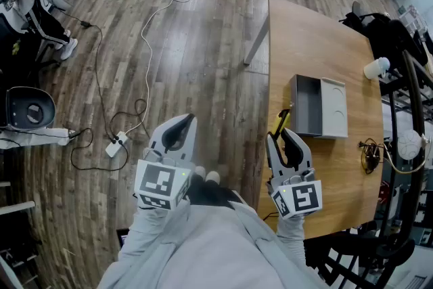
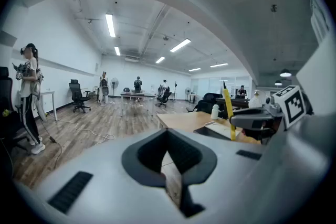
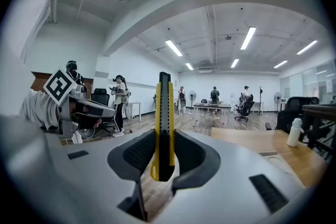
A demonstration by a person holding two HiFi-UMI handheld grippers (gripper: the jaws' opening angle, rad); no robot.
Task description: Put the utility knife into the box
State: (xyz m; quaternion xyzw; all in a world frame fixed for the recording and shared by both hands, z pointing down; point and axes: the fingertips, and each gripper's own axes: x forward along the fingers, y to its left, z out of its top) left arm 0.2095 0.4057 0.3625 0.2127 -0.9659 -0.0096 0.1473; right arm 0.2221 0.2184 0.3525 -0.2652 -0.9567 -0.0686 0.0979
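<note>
While the right gripper [image 3: 164, 136] clamps the yellow knife [image 3: 164, 102] upright over the tabletop [image 1: 314, 44] edge, near the open grey box [image 1: 318, 106], the left gripper [image 2: 169, 136] hangs over the floor [image 1: 169, 44], jaws together on nothing, each cube [image 1: 298, 198] bearing a black-and-white square marker [image 1: 161, 183]

Head view looks steeply down; all share table [image 1: 318, 44].

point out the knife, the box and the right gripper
knife [image 3: 164, 113], right gripper view, middle of its handle
box [image 1: 308, 108], head view, bare inside floor
right gripper [image 1: 278, 137], head view, between its fingertips
</note>
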